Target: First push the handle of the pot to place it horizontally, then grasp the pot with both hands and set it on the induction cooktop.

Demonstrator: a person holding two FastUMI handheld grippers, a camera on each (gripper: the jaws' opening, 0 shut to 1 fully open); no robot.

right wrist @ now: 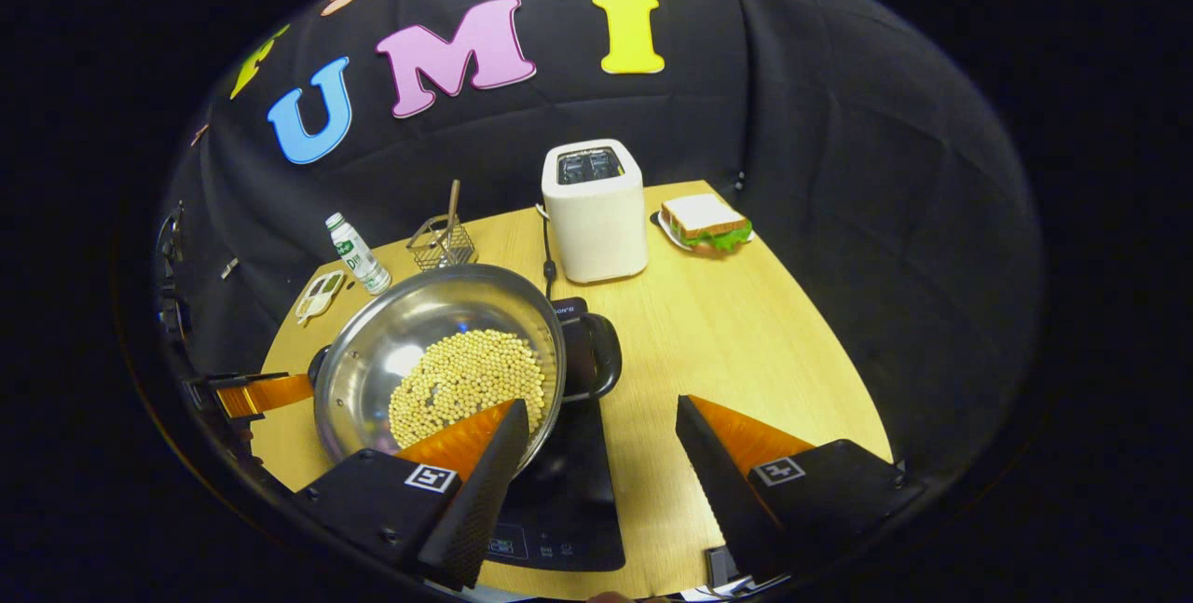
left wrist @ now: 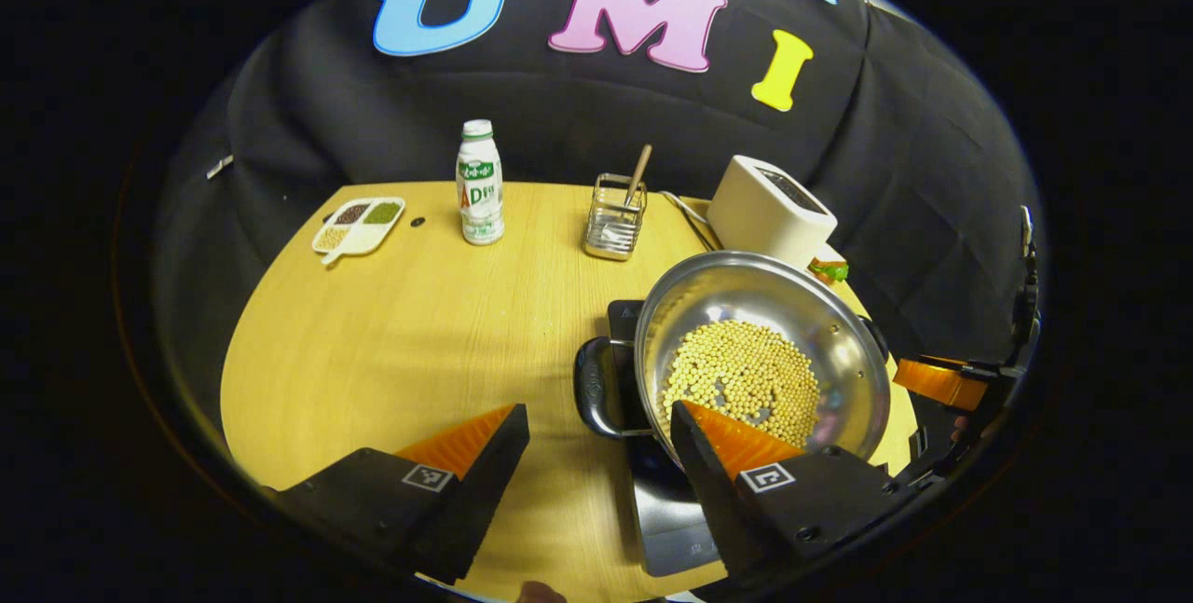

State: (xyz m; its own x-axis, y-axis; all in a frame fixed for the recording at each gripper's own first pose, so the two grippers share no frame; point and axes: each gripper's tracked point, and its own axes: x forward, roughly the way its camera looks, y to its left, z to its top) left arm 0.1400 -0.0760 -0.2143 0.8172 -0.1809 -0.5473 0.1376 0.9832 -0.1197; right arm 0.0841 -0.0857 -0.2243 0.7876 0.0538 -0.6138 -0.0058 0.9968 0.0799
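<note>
A steel pot (left wrist: 820, 323) holding yellow beans sits over the black induction cooktop (left wrist: 666, 514) at the table's right front. Its black loop handle (left wrist: 596, 389) sticks out level toward the left gripper (left wrist: 596, 440), which is open with the handle just ahead of the gap between its fingers. In the right gripper view the pot (right wrist: 373, 351) is at the left, and its other handle (right wrist: 596, 356) lies ahead of the open right gripper (right wrist: 601, 440). The cooktop (right wrist: 559, 500) shows under the pot. Each view catches the other gripper's orange finger (left wrist: 937, 381) (right wrist: 266, 393) beyond the pot.
A white toaster (right wrist: 595, 212) stands behind the pot, with a sandwich on a plate (right wrist: 706, 221) to its right. A wire basket with a stick (left wrist: 615, 216), a white bottle (left wrist: 479, 184) and a divided dish of beans (left wrist: 359, 224) line the table's back.
</note>
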